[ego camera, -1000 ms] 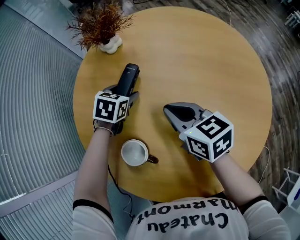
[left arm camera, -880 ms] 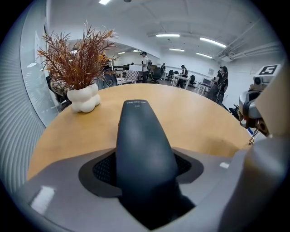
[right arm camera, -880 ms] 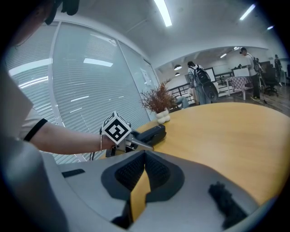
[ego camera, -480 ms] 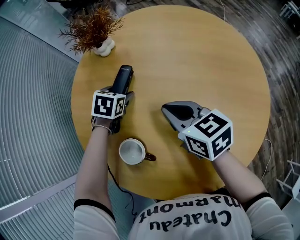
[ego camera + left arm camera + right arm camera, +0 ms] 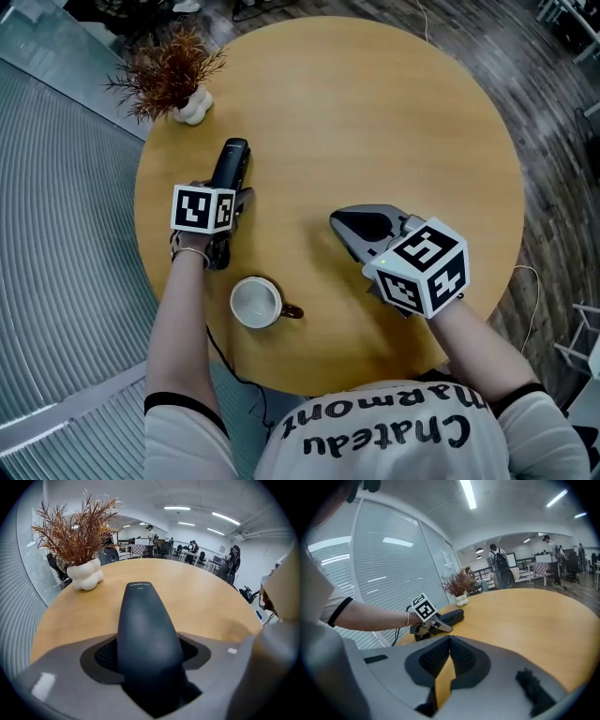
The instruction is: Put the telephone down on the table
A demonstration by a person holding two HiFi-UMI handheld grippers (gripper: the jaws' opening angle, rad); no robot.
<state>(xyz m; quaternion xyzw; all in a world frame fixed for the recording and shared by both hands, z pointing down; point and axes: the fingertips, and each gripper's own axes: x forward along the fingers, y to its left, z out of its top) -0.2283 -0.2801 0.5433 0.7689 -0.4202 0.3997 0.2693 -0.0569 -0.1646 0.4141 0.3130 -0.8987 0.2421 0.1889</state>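
Round wooden table (image 5: 375, 112) — telephone handset (image 5: 231, 159) at its left side, clamped in the left gripper (image 5: 227, 194), long axis running out past the jaws toward the potted plant (image 5: 169, 75), seemingly resting on the wood. Right gripper (image 5: 364, 225) — closed, empty, well apart.

Dark telephone (image 5: 147, 634) clamped between the grey jaws of the left gripper (image 5: 149, 663), its narrow end pointing away across the round wooden table (image 5: 211, 597), dried reddish plant (image 5: 77, 531) in a lumpy white vase (image 5: 85, 577) at far left, people in an office beyond.
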